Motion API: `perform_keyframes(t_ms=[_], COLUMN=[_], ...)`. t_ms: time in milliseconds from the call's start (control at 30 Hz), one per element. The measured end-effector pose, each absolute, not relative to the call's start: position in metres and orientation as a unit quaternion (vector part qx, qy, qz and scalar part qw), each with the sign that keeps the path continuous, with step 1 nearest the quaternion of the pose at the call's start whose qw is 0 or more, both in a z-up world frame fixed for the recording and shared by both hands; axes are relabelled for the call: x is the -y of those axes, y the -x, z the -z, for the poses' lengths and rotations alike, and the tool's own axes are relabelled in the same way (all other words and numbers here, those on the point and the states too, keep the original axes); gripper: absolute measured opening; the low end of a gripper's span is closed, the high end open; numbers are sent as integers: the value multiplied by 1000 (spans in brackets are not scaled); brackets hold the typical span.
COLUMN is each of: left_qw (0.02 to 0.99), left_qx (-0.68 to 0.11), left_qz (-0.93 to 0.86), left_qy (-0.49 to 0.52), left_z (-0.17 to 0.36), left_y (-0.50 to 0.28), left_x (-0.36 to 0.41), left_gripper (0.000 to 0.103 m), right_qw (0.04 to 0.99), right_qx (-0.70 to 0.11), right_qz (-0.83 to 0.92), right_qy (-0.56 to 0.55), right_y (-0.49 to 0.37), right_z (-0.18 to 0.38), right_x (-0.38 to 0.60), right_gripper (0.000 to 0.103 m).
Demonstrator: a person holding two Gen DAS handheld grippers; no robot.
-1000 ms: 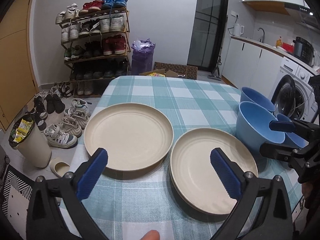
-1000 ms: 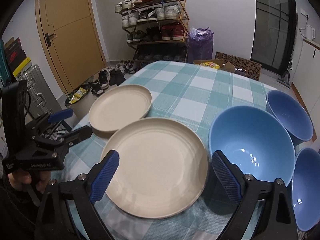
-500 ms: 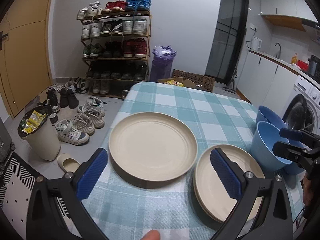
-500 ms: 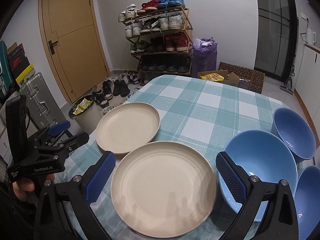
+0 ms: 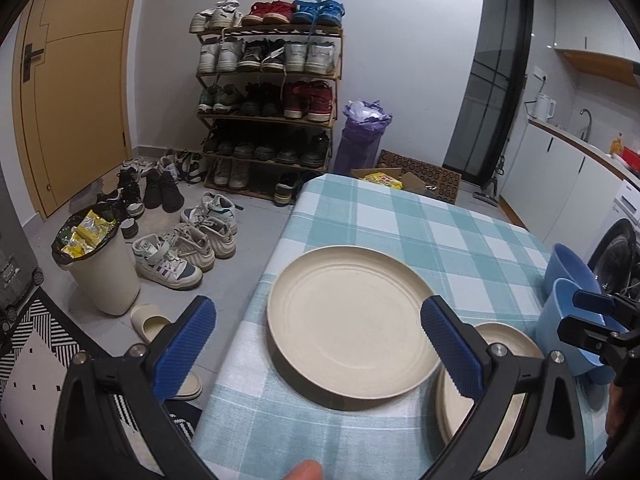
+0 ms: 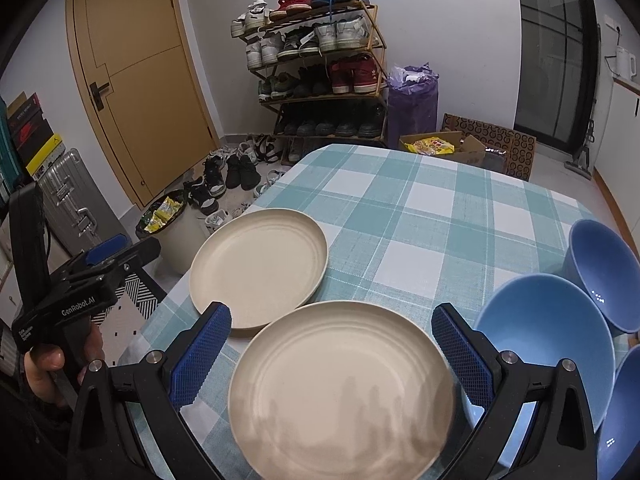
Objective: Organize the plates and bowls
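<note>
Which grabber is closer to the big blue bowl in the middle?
The right gripper: the blue bowl sits just beside its right finger. The left gripper is over by the far plate.

Cream plates point(image 6: 259, 265); blue bowls point(image 6: 540, 344); teal-checked tablecloth point(image 6: 420, 208).

A home: a loaded shoe rack point(image 5: 269, 92), washing machine point(image 5: 618, 256) and kitchen counter point(image 5: 580, 140) surround the checked table point(image 6: 420, 208).

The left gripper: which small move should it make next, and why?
Probably ease the left gripper forward and down toward the near rim of the far plate. Its fingers are open and empty, the plate lies alone on the tablecloth, and it could then go onto the near plate.
</note>
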State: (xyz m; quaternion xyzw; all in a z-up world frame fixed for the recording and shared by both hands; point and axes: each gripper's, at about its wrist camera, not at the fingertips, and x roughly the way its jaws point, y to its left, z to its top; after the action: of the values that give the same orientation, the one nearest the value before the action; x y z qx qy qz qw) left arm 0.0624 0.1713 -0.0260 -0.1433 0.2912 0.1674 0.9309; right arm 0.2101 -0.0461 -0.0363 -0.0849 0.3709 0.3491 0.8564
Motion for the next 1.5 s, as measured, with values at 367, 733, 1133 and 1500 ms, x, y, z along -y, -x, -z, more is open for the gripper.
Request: perform_keyframes(t_ms=[367, 733, 1133, 1500], left_qw=[920, 911, 902, 895], left_qx=[-308, -330, -353, -367], left_qz=[-186, -182, -170, -157], left_qy=[154, 167, 181, 198], left_z=[47, 64, 86, 99], left_y=[-71, -79, -88, -92], left_x=[-187, -194, -197, -198], left_gripper=[103, 102, 93, 71], right_qw=[845, 844, 842, 829], right_qx=[-393, -408, -437, -458], right_qz=[-352, -338, -304, -305], right_qy=[87, 90, 90, 101], right_y=[-224, -239, -268, -281], right_z=[55, 70, 98, 118], right_x=[12, -13, -31, -49], right_gripper=[102, 102, 102, 82])
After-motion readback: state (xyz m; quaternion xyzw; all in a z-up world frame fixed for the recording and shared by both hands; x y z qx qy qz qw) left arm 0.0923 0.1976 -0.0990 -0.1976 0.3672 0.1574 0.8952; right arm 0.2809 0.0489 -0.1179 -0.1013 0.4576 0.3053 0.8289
